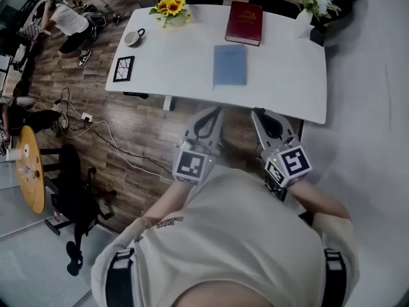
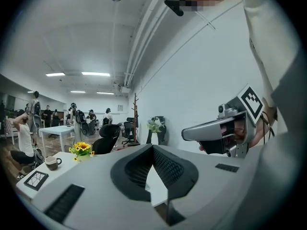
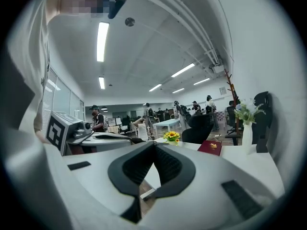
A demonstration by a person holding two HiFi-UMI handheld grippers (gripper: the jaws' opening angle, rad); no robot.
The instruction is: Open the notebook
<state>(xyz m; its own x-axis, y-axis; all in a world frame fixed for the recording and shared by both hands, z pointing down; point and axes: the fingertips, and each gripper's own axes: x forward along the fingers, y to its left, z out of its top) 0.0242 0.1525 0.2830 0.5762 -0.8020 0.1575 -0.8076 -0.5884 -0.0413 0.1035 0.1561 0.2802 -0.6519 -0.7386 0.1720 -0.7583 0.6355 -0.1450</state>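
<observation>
white table [image 1: 172, 62] holds notebook [image 1: 230, 66] near its front edge.

White rectangular table [image 1: 179, 62], pale blue notebook [image 1: 230, 65] lying closed toward its near edge, dark red hardback book [image 1: 244, 22] beyond it, bunch of yellow sunflowers [image 1: 170, 8], grey mug [image 1: 133, 38], black-framed square card [image 1: 124, 68], white vase of pale flowers [image 1: 305, 15]

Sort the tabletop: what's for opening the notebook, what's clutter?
Job: blue notebook, left hand-held gripper, right hand-held gripper (both shut, empty).
Lying about: red book, sunflowers, mug, black-framed square, vase of white flowers.
</observation>
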